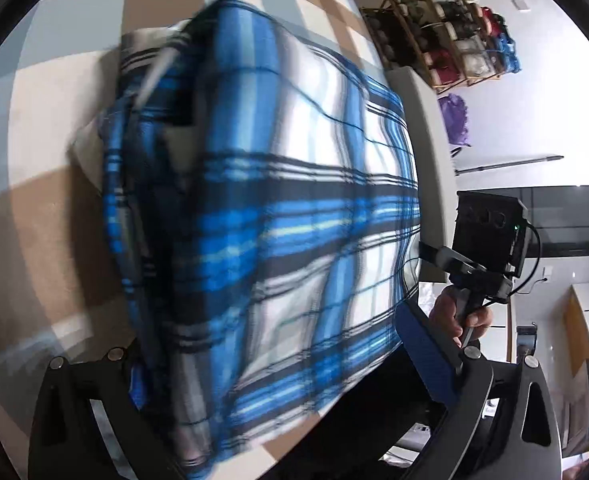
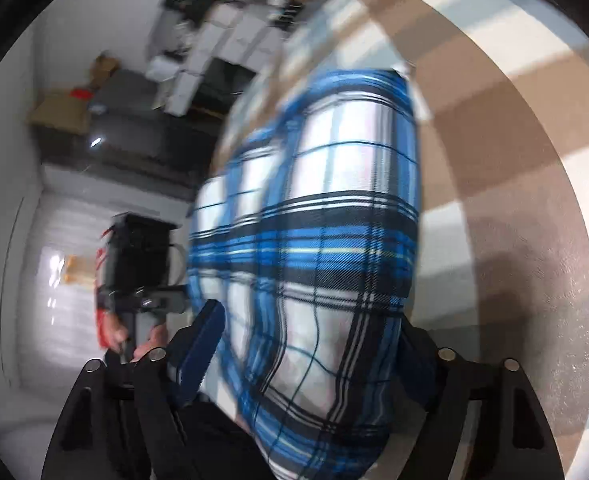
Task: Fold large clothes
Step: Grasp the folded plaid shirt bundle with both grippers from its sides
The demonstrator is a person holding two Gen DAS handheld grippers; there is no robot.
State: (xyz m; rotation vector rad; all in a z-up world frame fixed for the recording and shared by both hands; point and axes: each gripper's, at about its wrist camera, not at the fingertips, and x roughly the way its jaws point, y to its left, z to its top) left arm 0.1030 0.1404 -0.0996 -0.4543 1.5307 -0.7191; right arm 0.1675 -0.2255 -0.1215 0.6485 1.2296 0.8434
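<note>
Two claws are ours, one in each hand, and both look down at a big checked cover (image 1: 54,208) of brown, white and pale grey squares. Far off by the wall we see a wooden rack (image 1: 442,32) full of bundles and a purple bag (image 1: 454,120). From the right wrist view we see brown boxes (image 2: 60,114) and a dark cabinet (image 2: 142,136), all blurry. Nothing stands between us and the cloth.

On the cover lies a plaid shirt (image 1: 294,200) in blue, white and black, with thin yellow lines. It is bunched up on one side and partly folded over.

Our left claw (image 1: 278,364) is spread wide, and the shirt's near edge lies between its fingers, covering one blue pad. Our right claw (image 2: 306,344) is fairly wide too, with the shirt draped between its fingers. We cannot tell if either claw is pinching the cloth. Each view shows the other claw in a hand (image 1: 454,312) beside the shirt.
</note>
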